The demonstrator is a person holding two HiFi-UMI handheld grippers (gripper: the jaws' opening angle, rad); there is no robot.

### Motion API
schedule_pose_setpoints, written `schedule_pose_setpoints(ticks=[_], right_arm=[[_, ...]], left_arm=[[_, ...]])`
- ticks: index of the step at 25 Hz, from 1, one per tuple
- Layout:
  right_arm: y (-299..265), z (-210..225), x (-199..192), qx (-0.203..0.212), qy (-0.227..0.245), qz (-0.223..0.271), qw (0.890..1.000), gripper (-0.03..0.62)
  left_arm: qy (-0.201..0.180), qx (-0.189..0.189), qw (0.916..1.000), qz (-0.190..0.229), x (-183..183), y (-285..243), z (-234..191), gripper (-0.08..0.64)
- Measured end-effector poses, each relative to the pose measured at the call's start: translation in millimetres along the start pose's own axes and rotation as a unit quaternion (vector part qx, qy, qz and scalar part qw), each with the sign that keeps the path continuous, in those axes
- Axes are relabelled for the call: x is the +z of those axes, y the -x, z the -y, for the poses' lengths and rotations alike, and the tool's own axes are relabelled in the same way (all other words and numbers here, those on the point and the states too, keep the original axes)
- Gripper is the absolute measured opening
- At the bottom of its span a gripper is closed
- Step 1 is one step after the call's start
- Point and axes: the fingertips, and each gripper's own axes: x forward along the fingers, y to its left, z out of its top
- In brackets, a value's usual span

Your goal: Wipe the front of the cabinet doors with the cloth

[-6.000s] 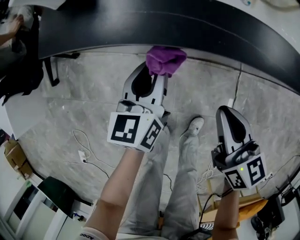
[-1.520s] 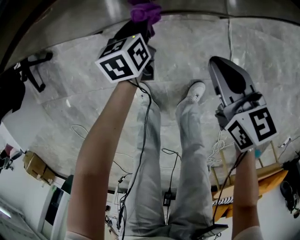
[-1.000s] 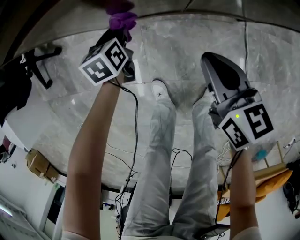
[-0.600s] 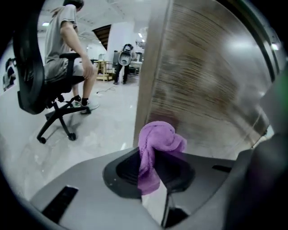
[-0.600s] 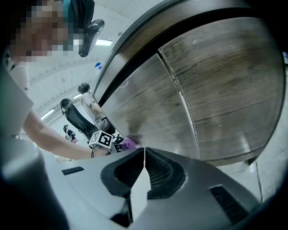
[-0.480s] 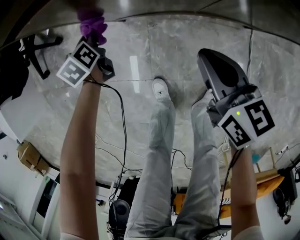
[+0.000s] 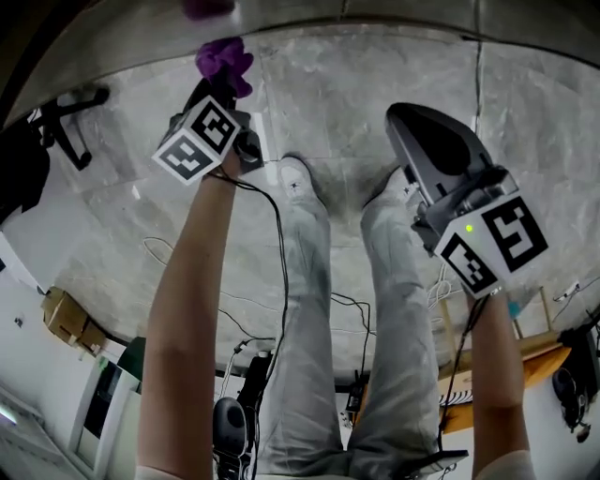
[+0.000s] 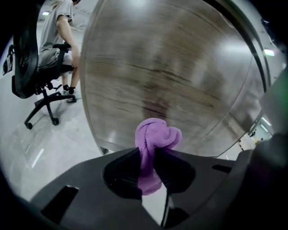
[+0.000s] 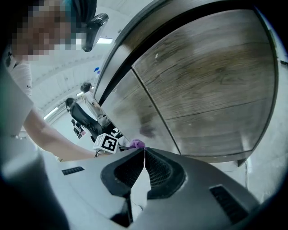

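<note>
A bunched purple cloth (image 8: 155,138) sticks out of my left gripper (image 8: 150,158), which is shut on it. The cloth is held close to the lower part of a glossy wood-grain cabinet door (image 8: 171,67), and its dim reflection shows in the door. I cannot tell whether cloth and door touch. In the head view the cloth (image 7: 223,58) and left gripper (image 7: 221,82) sit at the upper left, below the cabinet (image 7: 375,14). My right gripper (image 9: 144,151) is shut on nothing, away from the two doors (image 9: 211,81). It hangs at the right of the head view (image 7: 401,114).
A black office chair (image 8: 38,54) with a seated person (image 8: 58,27) stands left of the cabinet. My own legs and white shoes (image 7: 295,178) are on the grey marble floor, with cables (image 7: 281,244) trailing. A cardboard box (image 7: 58,317) lies at the lower left.
The left gripper swept the cloth left along the cabinet's lower edge, then came back right and slightly down. The right gripper stayed nearly still. My feet shifted.
</note>
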Motion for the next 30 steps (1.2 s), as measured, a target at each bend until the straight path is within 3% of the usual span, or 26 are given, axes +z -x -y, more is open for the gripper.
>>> schedule_pose_setpoints(ticks=[7,12,15,20,26,30], right_arm=[[44,48,-14,-0.032,-0.046,0.024,0.998,0.029],[60,64,-37,-0.065,-0.071,0.034,0.995,0.029],[64,69,-49,-0.087,-0.085,0.040,0.992,0.029],[57,58,-60,-0.113,-0.097,0.048,0.988,0.029],[-8,10,-54,-0.116,-0.094,0.065,0.987,0.029],[-15,4,-43,-0.110,-0.101,0.080,0.986,0.029]], left_arm=[[-0.051,-0.070,0.9957,-0.033,-46,-53,120,0.078],[-0.032,-0.097,0.9938,-0.043,-64,-90,148,0.078],[-0.022,-0.100,0.9938,-0.044,-62,-102,141,0.078],[-0.047,-0.119,0.9901,-0.059,-58,-108,111,0.078],[-0.098,-0.070,0.9889,-0.087,-32,-94,0,0.078],[-0.127,-0.040,0.9866,-0.093,-24,-88,-36,0.078]])
